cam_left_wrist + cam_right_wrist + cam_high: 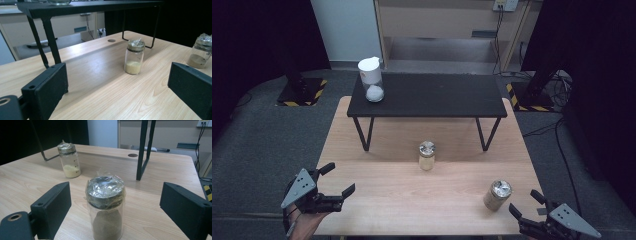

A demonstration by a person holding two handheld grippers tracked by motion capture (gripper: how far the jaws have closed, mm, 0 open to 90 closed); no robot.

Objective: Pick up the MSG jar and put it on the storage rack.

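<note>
A: Going from the left of the high view: where does the work stand?

B: Barely begun, I'd judge; the left tool (336, 179) sits at the lower left of the frame, jaws spread and holding nothing, hovering over the front edge of the wooden surface (377, 185); in the left gripper view the yellow-powder jar (134, 57) stands ahead of it, well apart.

A: And further right?

B: At upper centre-left a white-capped jar (372, 79) rests on the black shelf (437, 95), possibly already placed there; I cannot say for sure; the yellow-powder jar is at mid-frame on the surface, untouched.

A: The right side?

B: The brown-powder jar (497, 195) stands at lower right; the right tool (526, 202) is just beside it, released, jaws wide on either side of the jar in the right gripper view, not yet closing; grasping and lifting both jars looks left to do.
</note>
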